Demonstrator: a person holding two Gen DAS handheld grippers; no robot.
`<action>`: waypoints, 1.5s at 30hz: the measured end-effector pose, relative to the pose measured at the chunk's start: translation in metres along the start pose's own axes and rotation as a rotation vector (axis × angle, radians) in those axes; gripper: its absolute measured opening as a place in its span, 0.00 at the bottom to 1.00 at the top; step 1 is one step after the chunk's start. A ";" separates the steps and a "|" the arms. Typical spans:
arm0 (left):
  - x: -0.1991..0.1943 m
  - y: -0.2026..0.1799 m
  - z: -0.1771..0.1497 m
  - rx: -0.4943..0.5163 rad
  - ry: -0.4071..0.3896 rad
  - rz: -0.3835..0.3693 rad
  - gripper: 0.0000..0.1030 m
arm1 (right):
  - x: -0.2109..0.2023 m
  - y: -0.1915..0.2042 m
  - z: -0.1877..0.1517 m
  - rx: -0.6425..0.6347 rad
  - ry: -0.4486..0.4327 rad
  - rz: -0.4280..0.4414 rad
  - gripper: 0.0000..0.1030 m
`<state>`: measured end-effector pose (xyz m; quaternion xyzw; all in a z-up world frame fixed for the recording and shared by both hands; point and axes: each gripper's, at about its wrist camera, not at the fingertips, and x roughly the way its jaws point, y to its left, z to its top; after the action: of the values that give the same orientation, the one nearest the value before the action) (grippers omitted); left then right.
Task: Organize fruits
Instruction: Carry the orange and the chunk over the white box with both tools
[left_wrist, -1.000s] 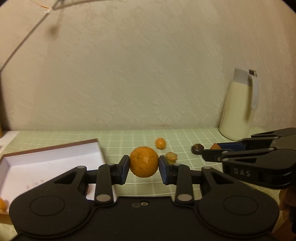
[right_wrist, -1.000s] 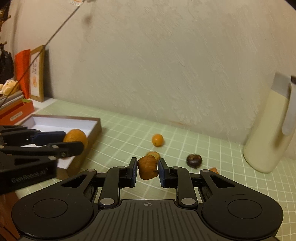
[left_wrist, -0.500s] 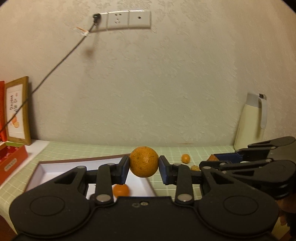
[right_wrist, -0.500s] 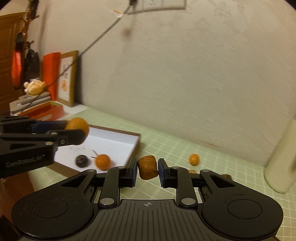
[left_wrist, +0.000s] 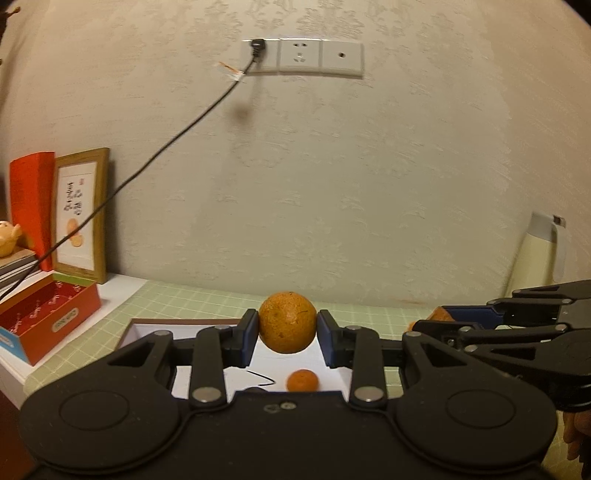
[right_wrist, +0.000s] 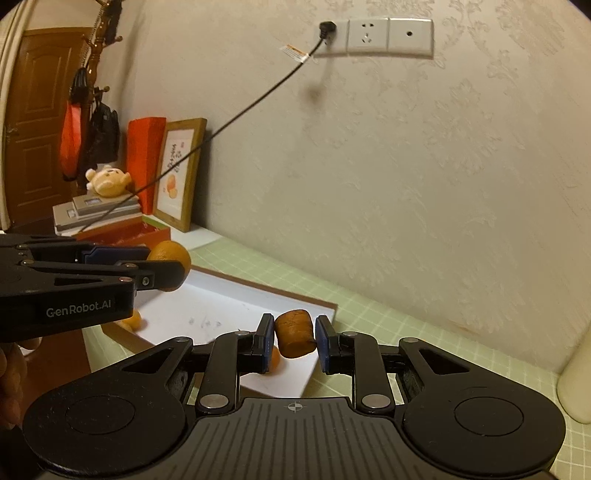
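My left gripper (left_wrist: 287, 326) is shut on a round speckled orange (left_wrist: 287, 322), held in the air over the white box with a brown rim (left_wrist: 147, 330). A small tangerine (left_wrist: 302, 380) lies in the box below it. My right gripper (right_wrist: 294, 336) is shut on a small brown-orange fruit (right_wrist: 294, 333) above the box's near right end (right_wrist: 325, 303). In the right wrist view the left gripper (right_wrist: 162, 267) comes in from the left with the orange (right_wrist: 170, 254). Another small orange fruit (right_wrist: 133, 320) lies in the box under it. The right gripper (left_wrist: 436, 319) shows at the right of the left wrist view.
The green checked mat (right_wrist: 388, 328) covers the table. A cream jug (left_wrist: 537, 254) stands at the back right. At the left are a red carton (left_wrist: 48, 314), a framed picture (left_wrist: 79, 214) and a plush toy (right_wrist: 107, 181). A black cable (left_wrist: 147, 162) hangs from the wall socket (left_wrist: 301, 57).
Both grippers have carried their fruit leftward and upward, from over the mat to above the white box. The loose fruits on the mat have dropped out of sight.
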<state>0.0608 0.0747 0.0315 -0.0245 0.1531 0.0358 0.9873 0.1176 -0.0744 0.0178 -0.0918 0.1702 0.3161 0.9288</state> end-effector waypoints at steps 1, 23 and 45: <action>0.000 0.004 0.001 -0.008 -0.002 0.008 0.24 | 0.002 0.002 0.002 -0.003 -0.007 0.003 0.24; 0.040 0.070 0.007 -0.054 0.009 0.185 0.24 | 0.082 0.023 0.037 0.016 -0.029 0.038 0.24; 0.079 0.111 -0.006 -0.061 0.086 0.283 0.24 | 0.147 -0.006 0.028 0.089 0.044 0.010 0.24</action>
<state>0.1252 0.1896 -0.0021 -0.0342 0.1959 0.1780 0.9637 0.2379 0.0103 -0.0108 -0.0566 0.2048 0.3106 0.9265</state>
